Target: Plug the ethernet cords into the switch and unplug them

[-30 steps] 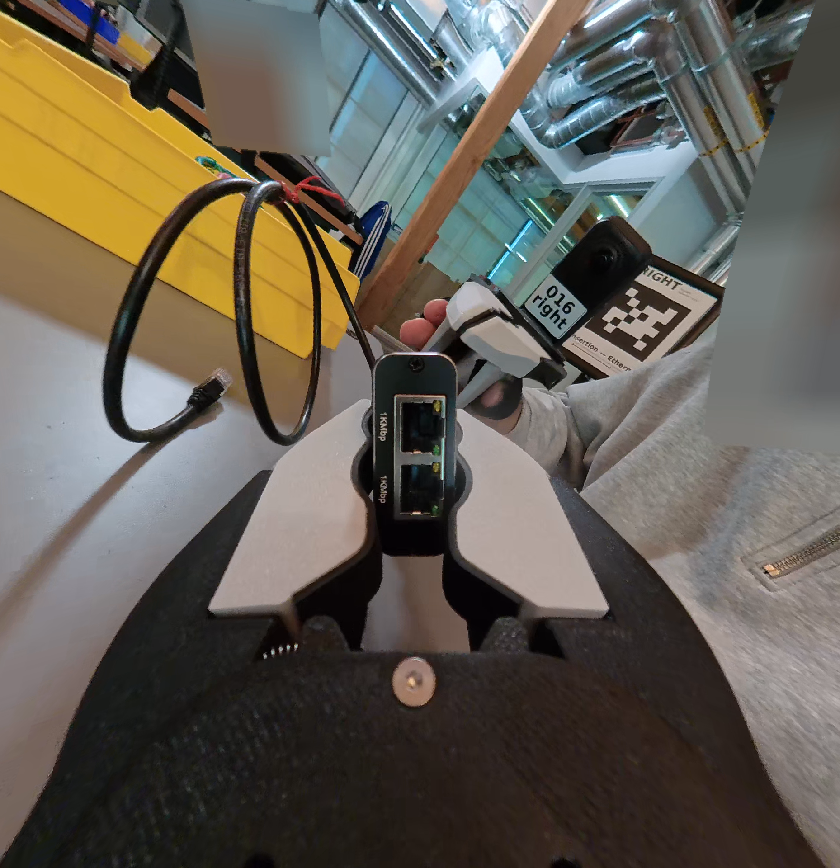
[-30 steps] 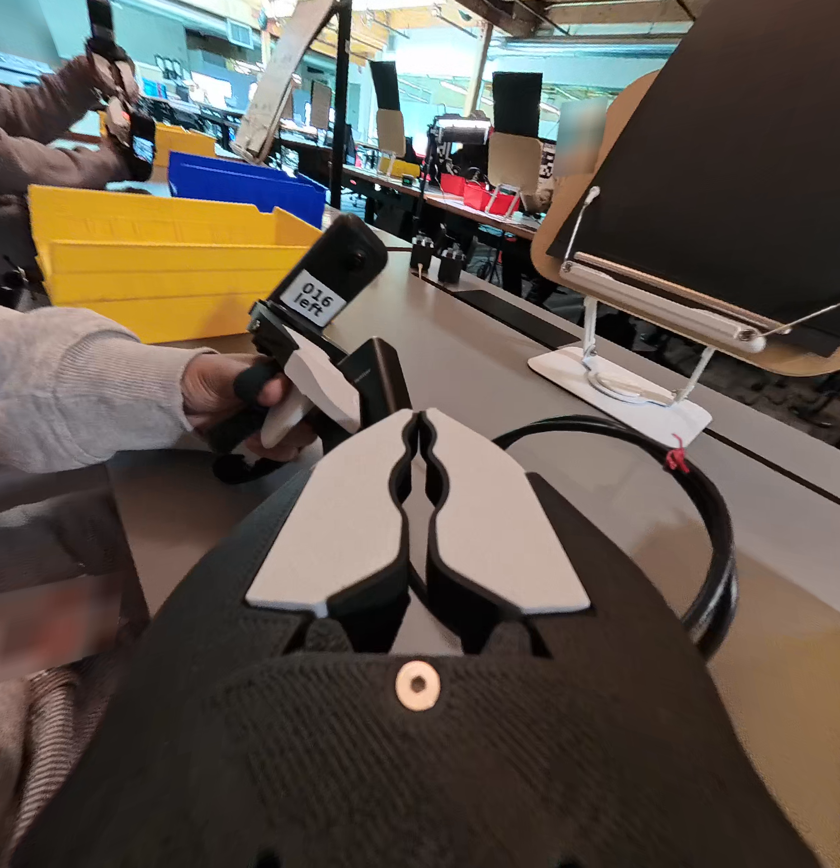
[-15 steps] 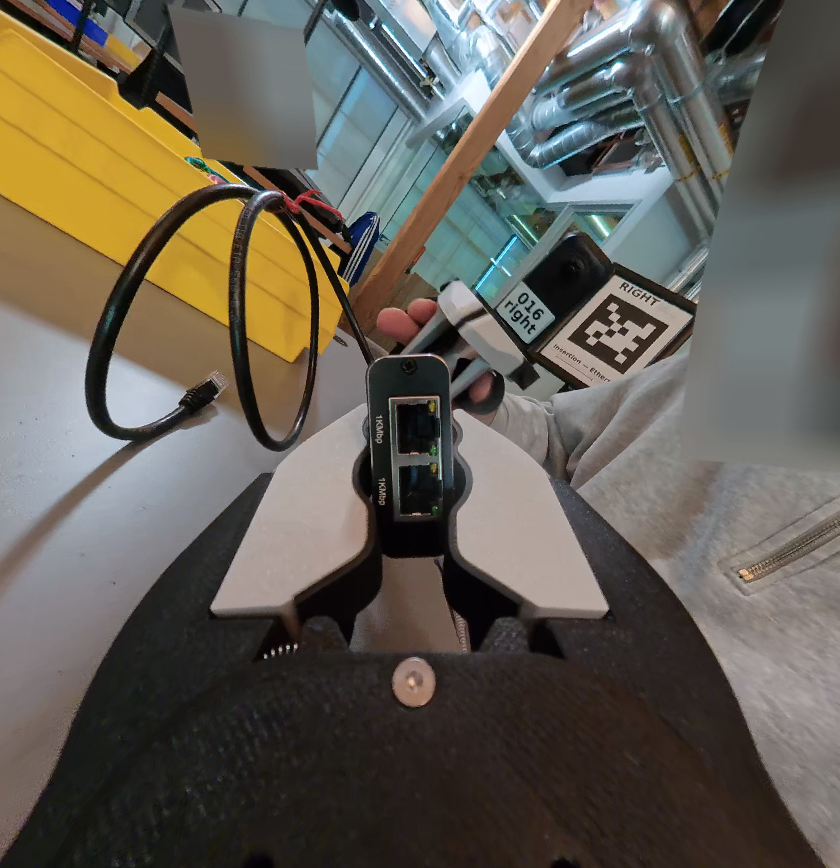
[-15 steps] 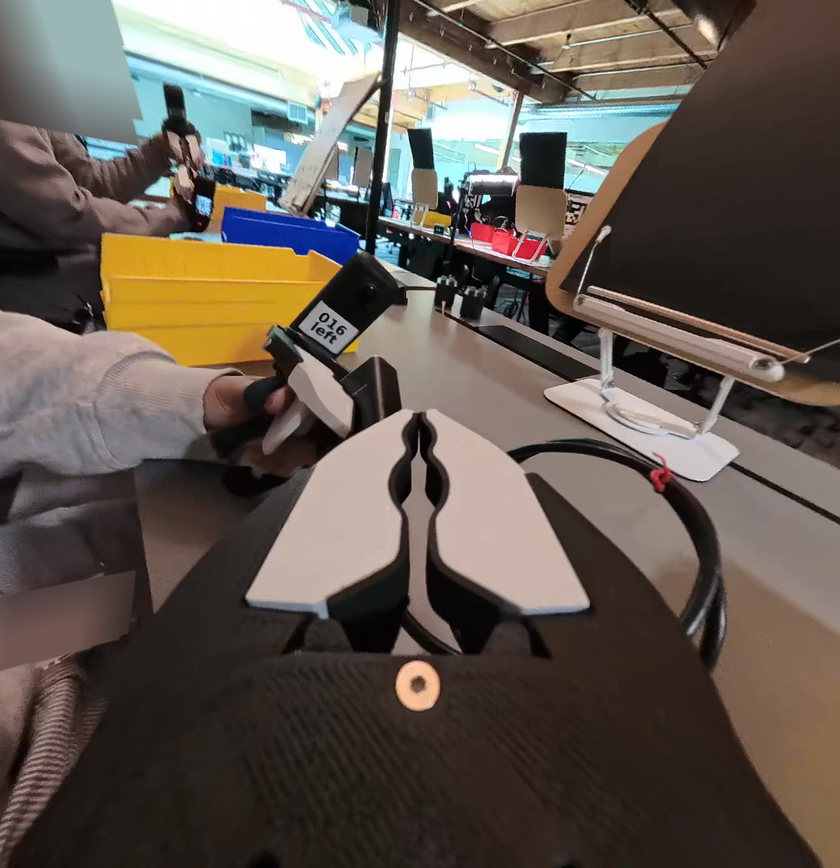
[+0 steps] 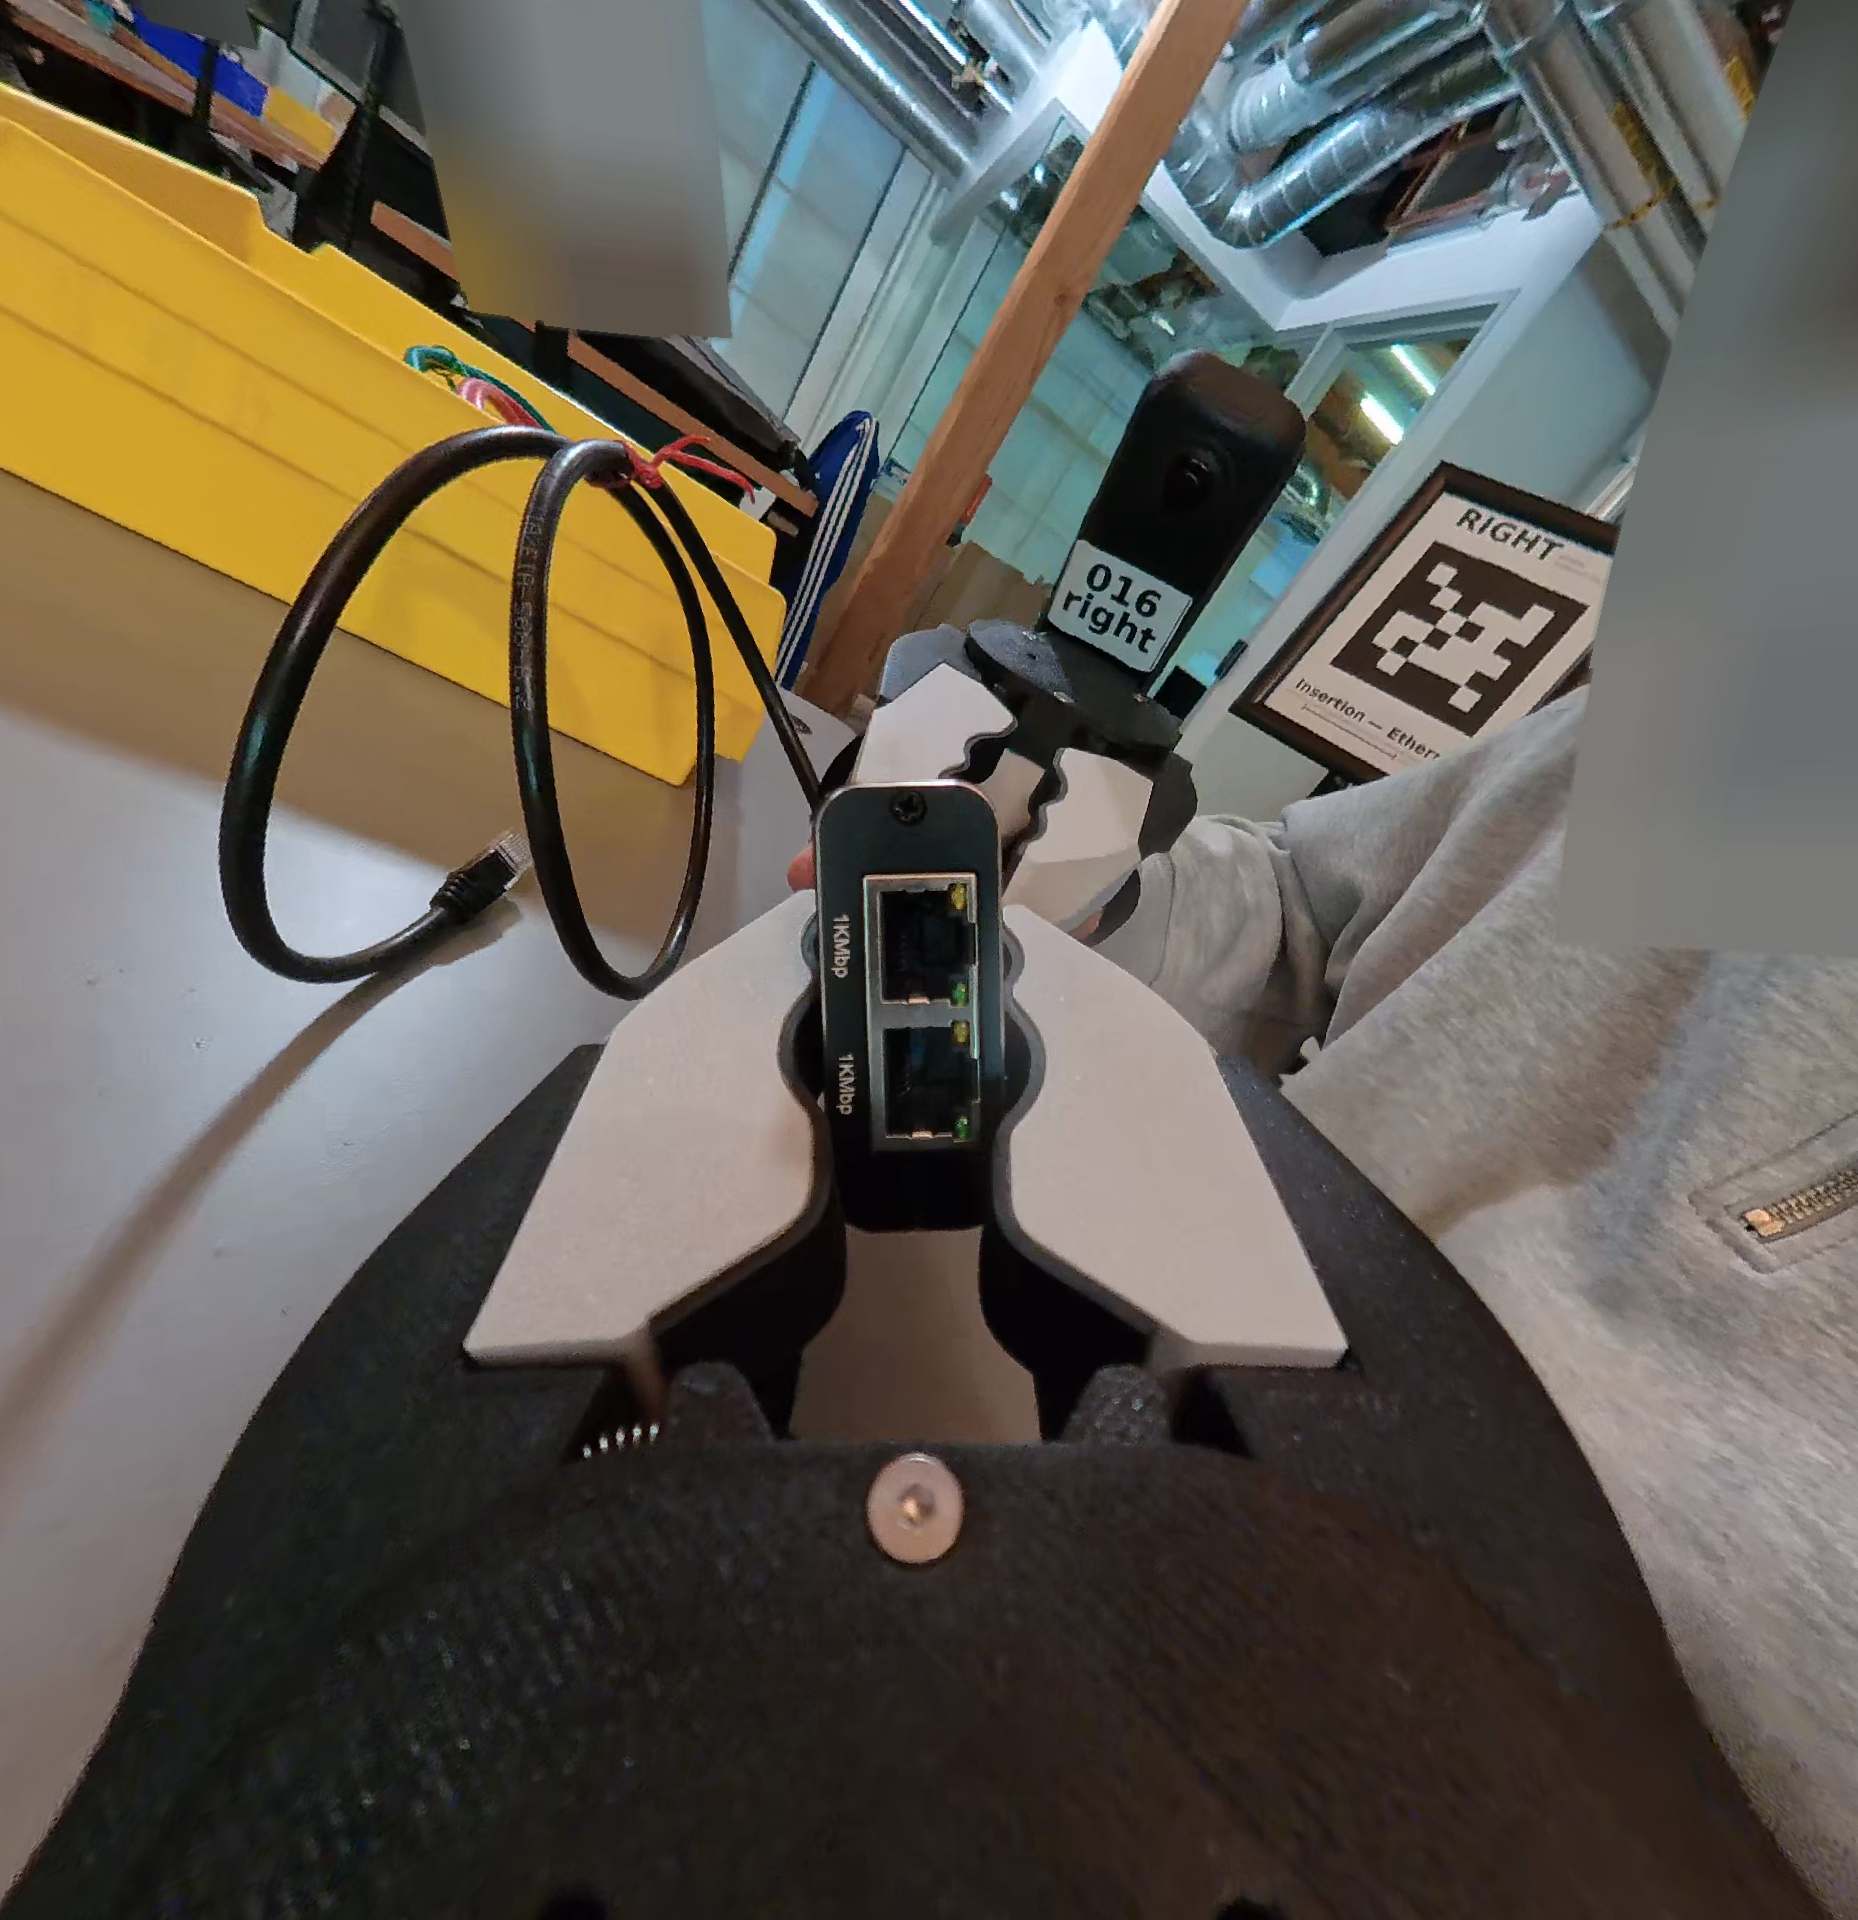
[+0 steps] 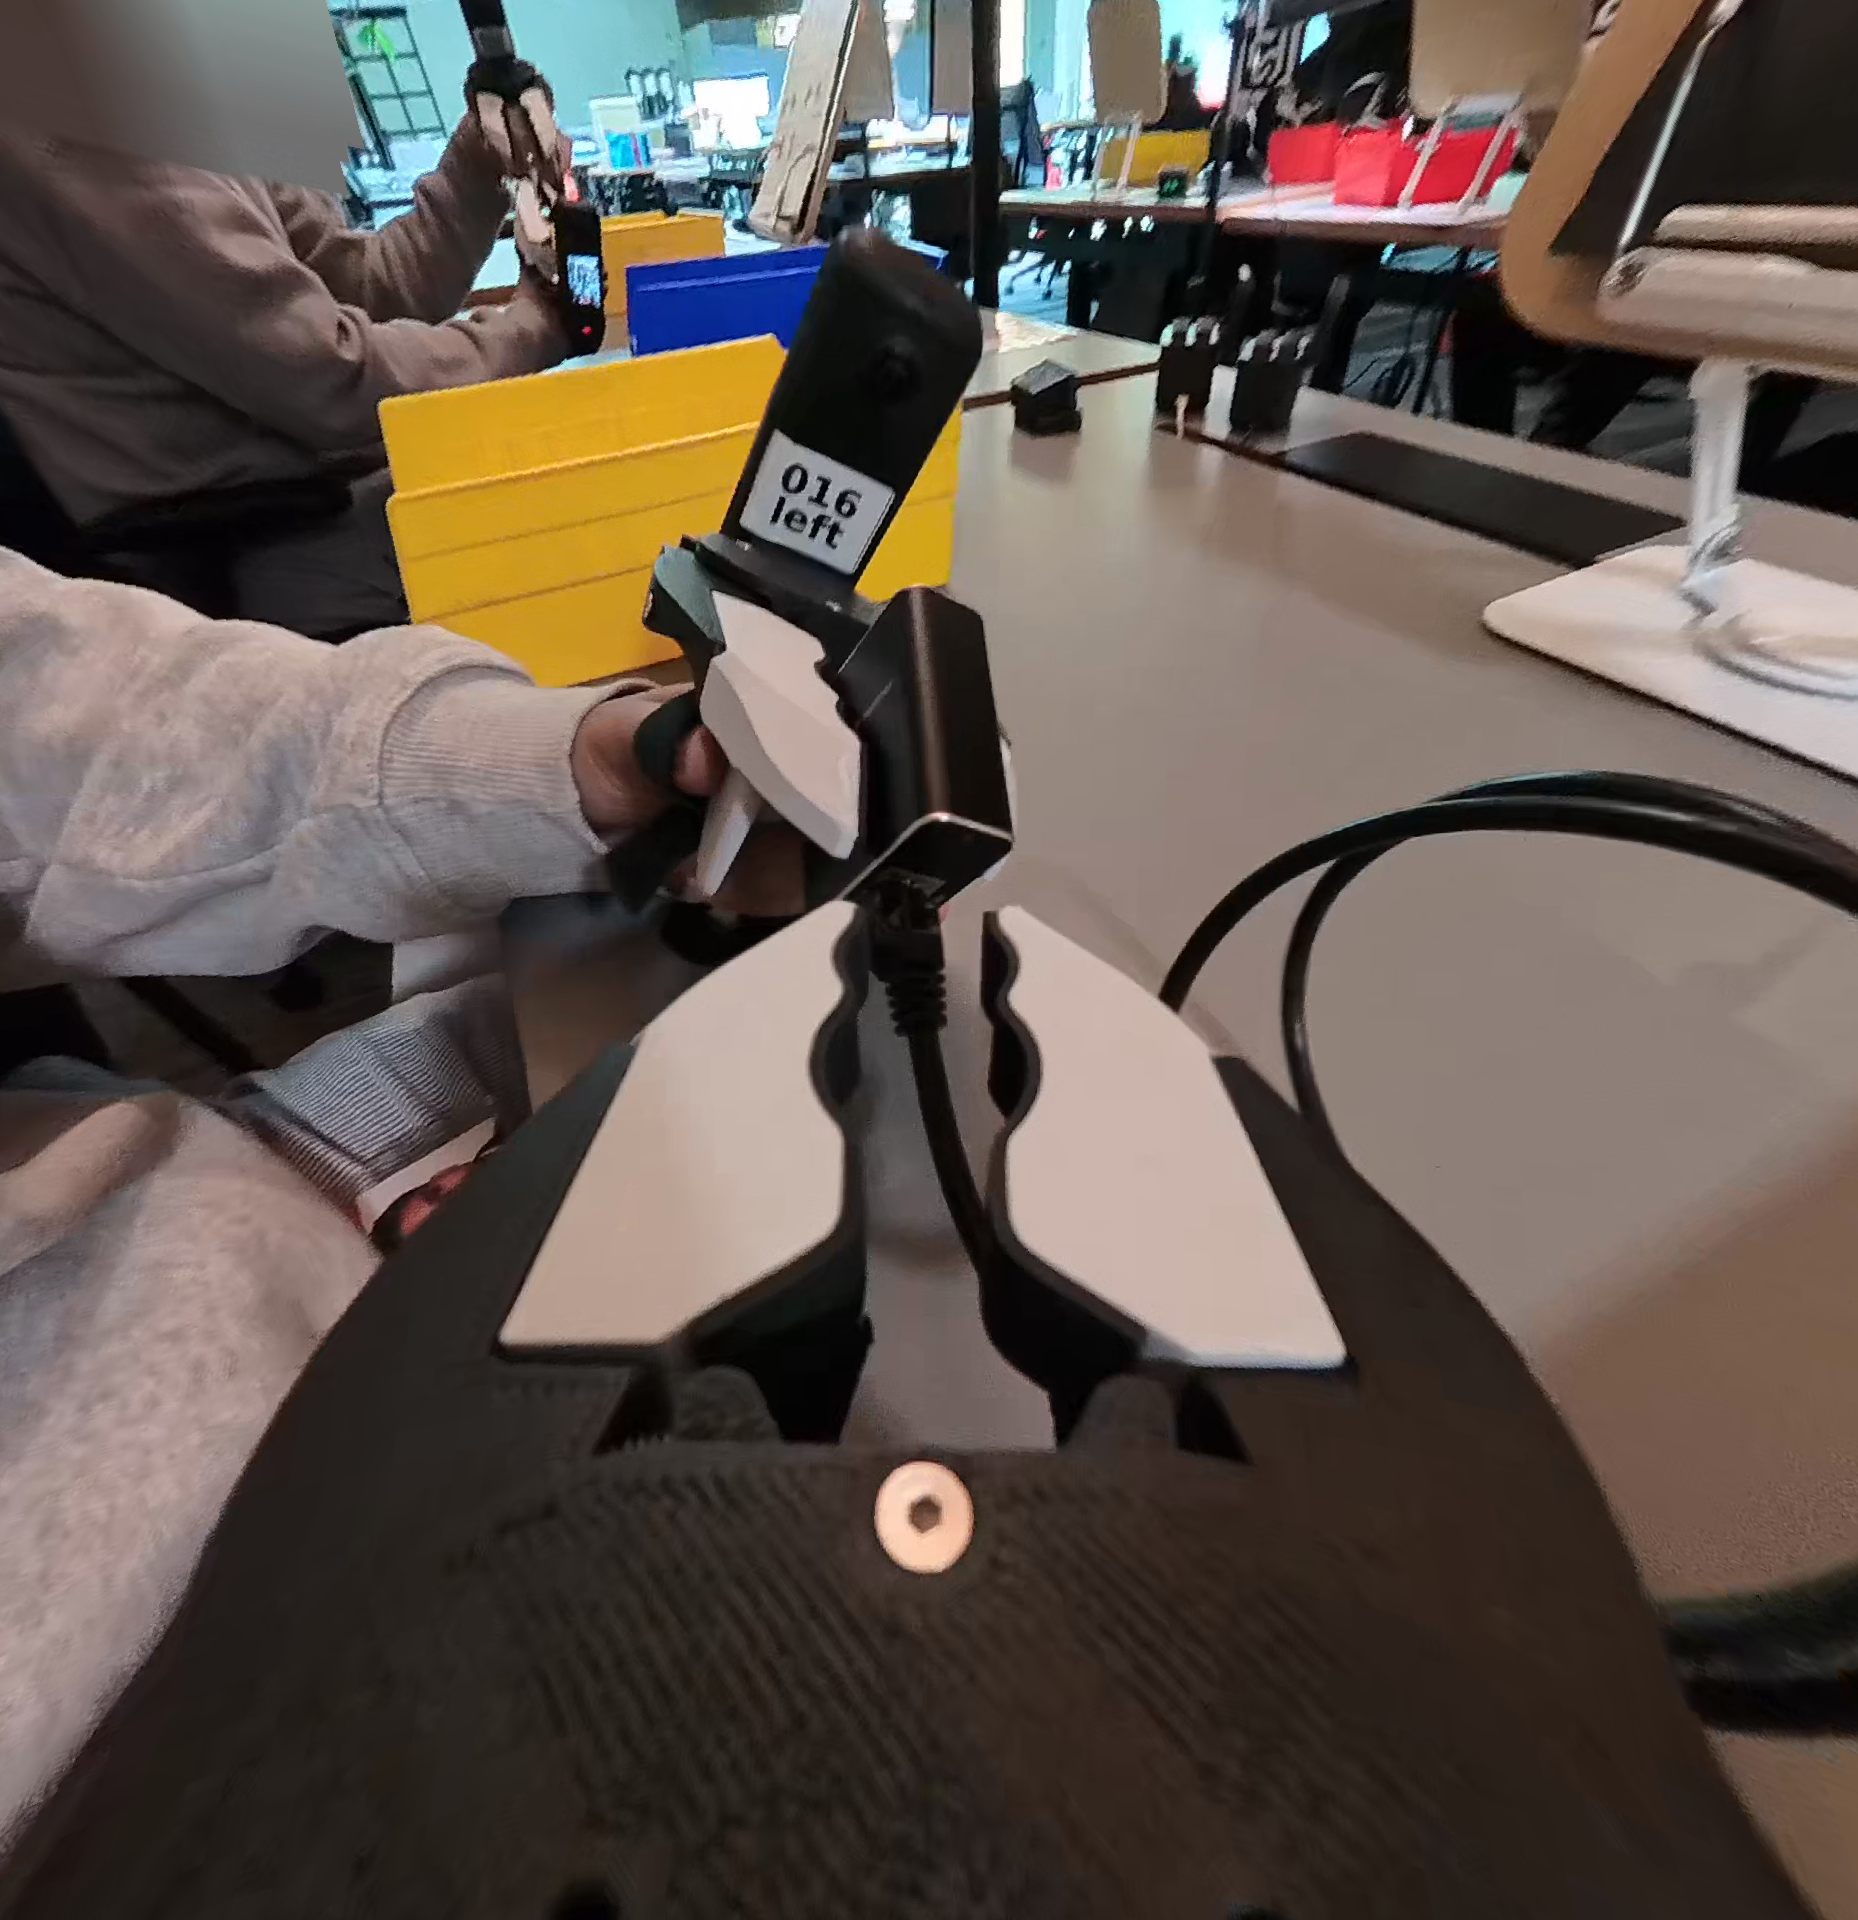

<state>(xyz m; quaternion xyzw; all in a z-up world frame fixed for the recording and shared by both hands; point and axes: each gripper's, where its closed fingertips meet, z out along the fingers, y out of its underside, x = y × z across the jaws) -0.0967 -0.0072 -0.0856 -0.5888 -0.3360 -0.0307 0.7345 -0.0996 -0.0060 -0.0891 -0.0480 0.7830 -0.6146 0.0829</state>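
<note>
Busy workshop bkgd: ducting overhead, wooden beam, yellow bins at back of grey worktop.

Left tool clamped on switch, gripped by its sides, port end toward cam. Two ports stacked vertically, both seen empty in left wrist view. In right wrist view, same switch held off the worktop, tilted, far end pointing down toward right tool.

Right tool part-open, fingers not pinching anything. Black ethernet cord running up the gap between them, booted plug right at the switch's near end; seated or just touching – can't tell, plug tip hidden by the switch's edge. Cord not clearly touching either finger.

Rest of cord looped on worktop to the right w/ red tie at top of loops. Free plug lying on worktop, well apart from switch.

Grey sleeve behind left tool. Another person at far left bkgd. Framed marker card standing behind right tool in left wrist view.
</note>
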